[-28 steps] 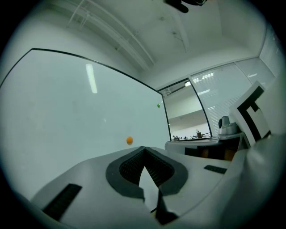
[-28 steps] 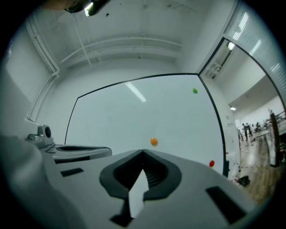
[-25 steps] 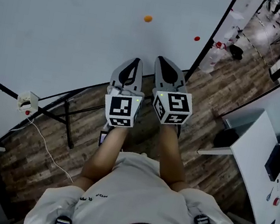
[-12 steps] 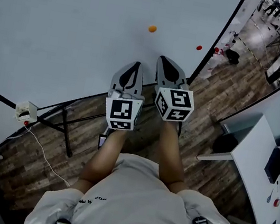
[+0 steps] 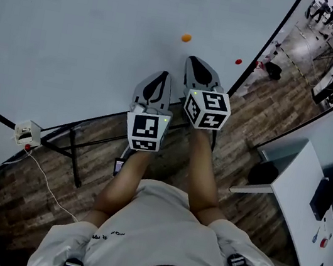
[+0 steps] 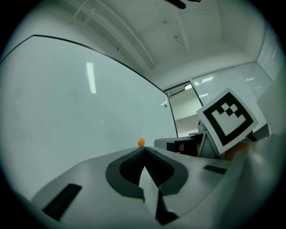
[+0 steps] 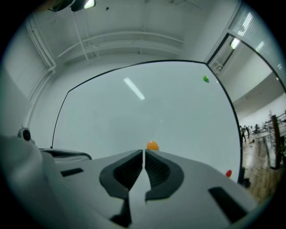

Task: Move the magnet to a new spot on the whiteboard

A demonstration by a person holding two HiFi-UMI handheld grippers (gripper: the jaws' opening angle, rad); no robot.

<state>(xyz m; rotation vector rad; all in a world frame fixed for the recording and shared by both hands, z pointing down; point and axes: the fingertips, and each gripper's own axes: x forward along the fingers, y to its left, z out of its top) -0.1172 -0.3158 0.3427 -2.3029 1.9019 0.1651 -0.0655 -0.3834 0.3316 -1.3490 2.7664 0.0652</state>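
- The orange magnet (image 5: pixel 186 38) sat on the whiteboard (image 5: pixel 76 30), toward its right edge.
- The right gripper (image 5: pixel 193 60), clenched empty, pointed at the whiteboard just below the magnet.
- The left gripper (image 5: pixel 162 73) was clenched empty too.

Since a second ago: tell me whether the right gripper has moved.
Yes. The right gripper has moved up toward the orange magnet on the whiteboard; the gap between them has clearly shrunk.
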